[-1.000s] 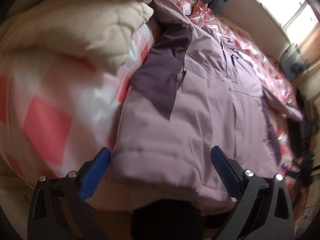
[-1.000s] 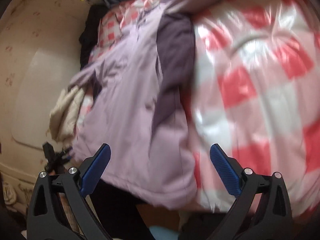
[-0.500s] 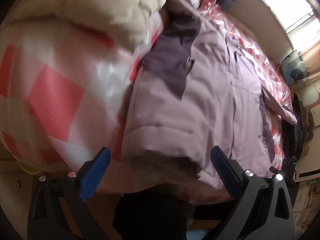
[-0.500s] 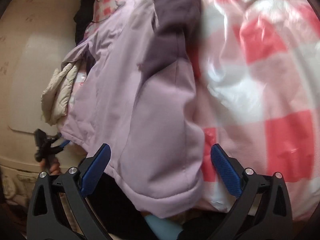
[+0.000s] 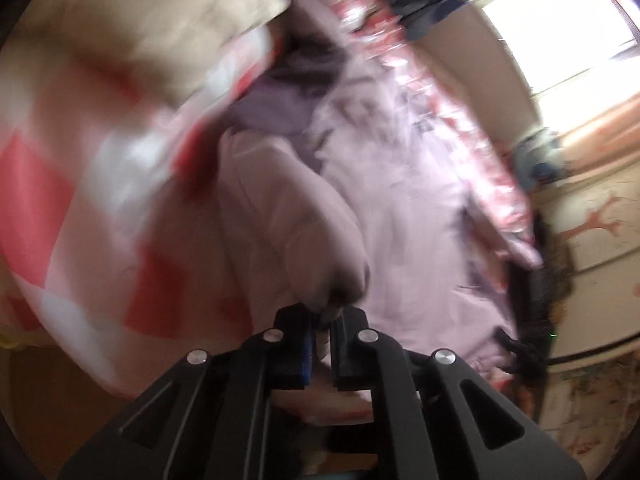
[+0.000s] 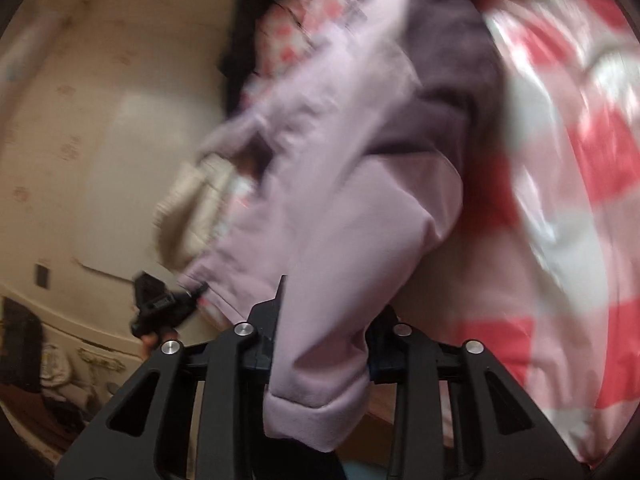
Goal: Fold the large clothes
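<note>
A large lilac jacket [image 5: 400,184] with dark purple panels lies spread along a bed with a red and white checked cover [image 5: 60,216]. My left gripper [image 5: 320,320] is shut on a bunched sleeve end of the jacket at the near edge of the bed. In the right wrist view my right gripper [image 6: 320,320] is shut on the other sleeve of the jacket [image 6: 332,280], whose cuff hangs down between the fingers. Both views are blurred by motion.
A cream quilt [image 5: 140,32] is piled at the far left of the bed. A window [image 5: 560,20] lies beyond the far right. In the right wrist view the other hand-held gripper [image 6: 160,304] shows at the jacket's left, near a cream wall [image 6: 100,120].
Both grippers were wide open just before the jacket's near edge. Now each has closed on a sleeve, and the cloth is bunched and lifted between the fingers.
</note>
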